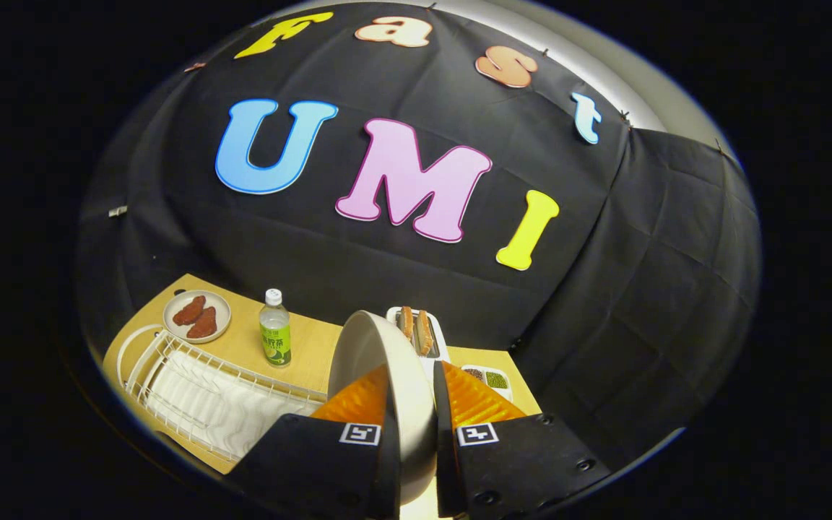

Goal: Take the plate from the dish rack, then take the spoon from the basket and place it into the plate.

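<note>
A cream plate (376, 354) stands on edge between my fingers, held up above the table with its rim pointing forward. My gripper (411, 393) is shut on the plate, one finger pressing on each face. The white wire dish rack (206, 397) lies below and to the left of the fingers, with its white ribbed tray inside and no dishes in its slots. No spoon or basket can be made out from here.
On the wooden table (308, 347), a green-labelled bottle (274, 338) stands just beyond the rack. A small plate of brown food (197, 316) sits at the far left corner. A white toaster with two slices (419, 332) and a small tray (492, 379) lie behind the plate.
</note>
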`<act>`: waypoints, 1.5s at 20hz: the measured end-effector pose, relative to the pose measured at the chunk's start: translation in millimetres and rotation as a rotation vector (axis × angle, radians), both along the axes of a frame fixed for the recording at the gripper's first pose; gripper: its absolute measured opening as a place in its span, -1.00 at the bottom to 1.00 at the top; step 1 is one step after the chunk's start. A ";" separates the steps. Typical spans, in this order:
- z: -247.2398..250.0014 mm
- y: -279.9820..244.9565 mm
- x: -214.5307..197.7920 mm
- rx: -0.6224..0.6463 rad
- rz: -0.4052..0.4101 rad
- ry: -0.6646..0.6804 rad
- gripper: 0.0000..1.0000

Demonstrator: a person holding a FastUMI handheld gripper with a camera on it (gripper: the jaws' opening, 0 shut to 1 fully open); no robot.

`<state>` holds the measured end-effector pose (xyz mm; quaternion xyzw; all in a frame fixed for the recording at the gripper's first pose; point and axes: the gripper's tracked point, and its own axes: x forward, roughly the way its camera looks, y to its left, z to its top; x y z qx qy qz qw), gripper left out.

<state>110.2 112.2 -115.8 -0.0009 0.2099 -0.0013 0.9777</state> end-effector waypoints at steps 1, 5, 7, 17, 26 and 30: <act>2.3 -5.9 -9.2 0.044 0.003 0.011 -0.52; -8.2 -23.0 -51.9 0.201 0.053 0.092 -0.53; -25.4 -27.0 -80.0 0.278 0.082 0.155 -0.53; -150.6 -13.0 -197.1 0.614 0.155 0.407 -0.52; -236.0 -14.0 -222.3 0.663 0.164 0.518 -0.53; -263.5 -17.8 -228.8 0.643 0.158 0.560 -0.53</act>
